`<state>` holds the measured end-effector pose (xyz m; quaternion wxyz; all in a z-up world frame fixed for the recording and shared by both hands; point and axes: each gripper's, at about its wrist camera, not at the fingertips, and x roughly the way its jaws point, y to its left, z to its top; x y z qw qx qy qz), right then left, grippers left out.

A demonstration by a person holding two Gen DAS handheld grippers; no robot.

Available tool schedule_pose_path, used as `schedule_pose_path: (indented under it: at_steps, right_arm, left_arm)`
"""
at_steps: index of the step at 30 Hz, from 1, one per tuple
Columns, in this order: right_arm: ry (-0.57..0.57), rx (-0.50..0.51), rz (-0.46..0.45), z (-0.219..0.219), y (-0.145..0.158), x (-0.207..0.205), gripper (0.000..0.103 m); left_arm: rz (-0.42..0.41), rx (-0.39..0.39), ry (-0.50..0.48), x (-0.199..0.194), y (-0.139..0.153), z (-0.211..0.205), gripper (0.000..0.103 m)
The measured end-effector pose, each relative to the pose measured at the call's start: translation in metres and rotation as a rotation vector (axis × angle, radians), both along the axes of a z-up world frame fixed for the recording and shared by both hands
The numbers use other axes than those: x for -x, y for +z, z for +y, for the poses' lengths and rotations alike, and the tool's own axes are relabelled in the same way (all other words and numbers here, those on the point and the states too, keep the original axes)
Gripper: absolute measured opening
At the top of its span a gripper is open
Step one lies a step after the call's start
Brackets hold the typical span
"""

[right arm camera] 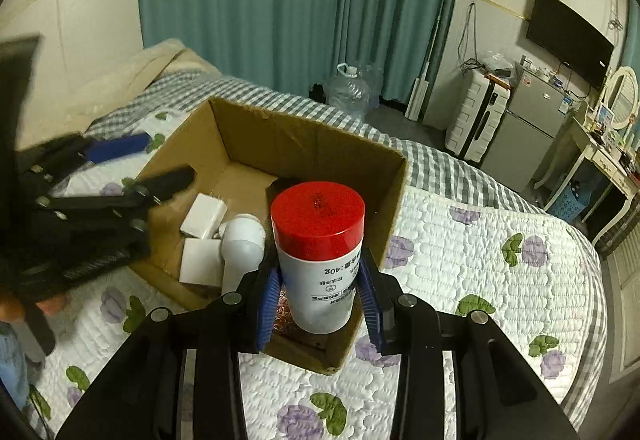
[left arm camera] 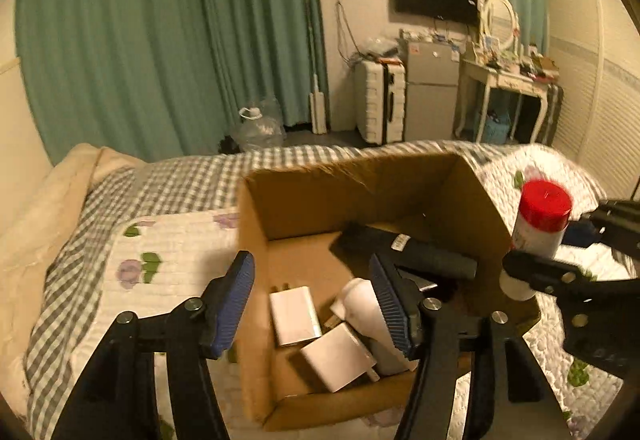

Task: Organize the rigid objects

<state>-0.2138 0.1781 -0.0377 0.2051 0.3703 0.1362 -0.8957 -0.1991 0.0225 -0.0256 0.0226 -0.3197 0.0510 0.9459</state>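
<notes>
A cardboard box (left arm camera: 256, 224) (right arm camera: 396, 191) lies open on the bed. Inside it are two white chargers (left arm camera: 294, 314) (right arm camera: 204, 213), a white bottle (left arm camera: 362, 304) (right arm camera: 242, 244) and a dark flat object (left arm camera: 404, 248). My right gripper (right arm camera: 320, 300) (left arm camera: 560, 252) is shut on a white bottle with a red cap (right arm camera: 318, 252) (left arm camera: 540, 228) and holds it upright over the box's right corner. My left gripper (left arm camera: 316, 300) (right arm camera: 152, 167) is open and empty above the box's left side.
The bed has a floral quilt (right arm camera: 460, 268) and a checked blanket (left arm camera: 180, 183). Beyond the bed stand green curtains (left arm camera: 160, 39), a water jug (left arm camera: 256, 127), a white suitcase (left arm camera: 380, 99), a small fridge (left arm camera: 430, 91) and a dressing table (left arm camera: 508, 79).
</notes>
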Motion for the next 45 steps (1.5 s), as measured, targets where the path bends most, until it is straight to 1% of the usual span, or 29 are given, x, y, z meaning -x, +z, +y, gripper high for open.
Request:
schedule_pose_path:
  at_steps: [4, 9, 11, 13, 14, 15, 16, 19, 21, 23, 25, 27, 30, 32, 33, 35, 37, 41, 45]
  right_arm:
    - [0.013, -0.046, -0.050, -0.016, -0.008, 0.013, 0.036]
    - [0.026, -0.124, -0.092, -0.041, -0.027, 0.035, 0.036]
    - [0.021, -0.131, -0.106, -0.048, -0.035, 0.047, 0.036]
    - [0.013, -0.110, -0.104, -0.053, -0.038, 0.057, 0.037]
    - [0.009, -0.104, -0.099, -0.055, -0.038, 0.059, 0.043]
    - [0.001, -0.096, -0.084, -0.055, -0.037, 0.060, 0.056]
    - [-0.013, -0.080, -0.060, -0.054, -0.034, 0.060, 0.060]
    - [-0.022, -0.030, -0.031, -0.049, -0.027, 0.055, 0.061]
    - [-0.032, -0.011, -0.011, -0.042, -0.021, 0.050, 0.061]
    - [-0.049, 0.008, 0.020, -0.031, -0.008, 0.039, 0.063]
    - [-0.069, 0.045, 0.049, -0.019, 0.006, 0.023, 0.066]
    - [-0.089, 0.071, 0.082, -0.008, 0.021, 0.010, 0.072]
    - [-0.128, 0.095, 0.184, 0.009, 0.053, -0.028, 0.079]
    - [-0.151, 0.111, 0.236, 0.017, 0.074, -0.050, 0.084]
    - [-0.163, 0.114, 0.257, 0.019, 0.083, -0.059, 0.090]
    - [-0.183, 0.123, 0.313, 0.022, 0.105, -0.084, 0.094]
    - [-0.194, 0.128, 0.346, 0.023, 0.122, -0.100, 0.097]
    - [-0.207, 0.160, 0.405, 0.026, 0.150, -0.133, 0.103]
    - [-0.204, 0.170, 0.472, 0.022, 0.167, -0.156, 0.103]
  left_arm:
    - [0.032, -0.038, 0.036, -0.008, 0.010, -0.018, 0.066]
    - [0.067, -0.056, 0.081, -0.012, 0.015, -0.038, 0.066]
    - [0.071, -0.055, 0.088, -0.010, 0.013, -0.043, 0.066]
    - [0.073, -0.050, 0.094, -0.009, 0.011, -0.045, 0.066]
    - [0.072, -0.049, 0.100, -0.007, 0.010, -0.046, 0.066]
    - [0.068, -0.050, 0.104, -0.004, 0.008, -0.047, 0.066]
    - [0.066, -0.052, 0.107, -0.003, 0.007, -0.050, 0.066]
    - [0.065, -0.051, 0.114, -0.002, 0.004, -0.050, 0.067]
    - [0.079, -0.030, 0.116, -0.005, 0.006, -0.045, 0.067]
    - [0.107, -0.018, 0.117, -0.012, 0.013, -0.040, 0.067]
    - [0.148, -0.015, 0.109, -0.024, 0.027, -0.032, 0.068]
    - [0.185, -0.002, 0.109, -0.035, 0.041, -0.024, 0.071]
    - [0.249, 0.005, 0.109, -0.057, 0.067, -0.015, 0.073]
    - [0.268, -0.005, 0.102, -0.069, 0.082, -0.012, 0.075]
    - [0.275, -0.004, 0.105, -0.074, 0.088, -0.011, 0.075]
    - [0.294, 0.011, 0.101, -0.088, 0.100, -0.007, 0.075]
    - [0.311, 0.027, 0.099, -0.100, 0.113, -0.003, 0.076]
    - [0.352, 0.022, 0.085, -0.125, 0.135, -0.001, 0.076]
    - [0.391, 0.007, 0.083, -0.149, 0.145, -0.002, 0.076]
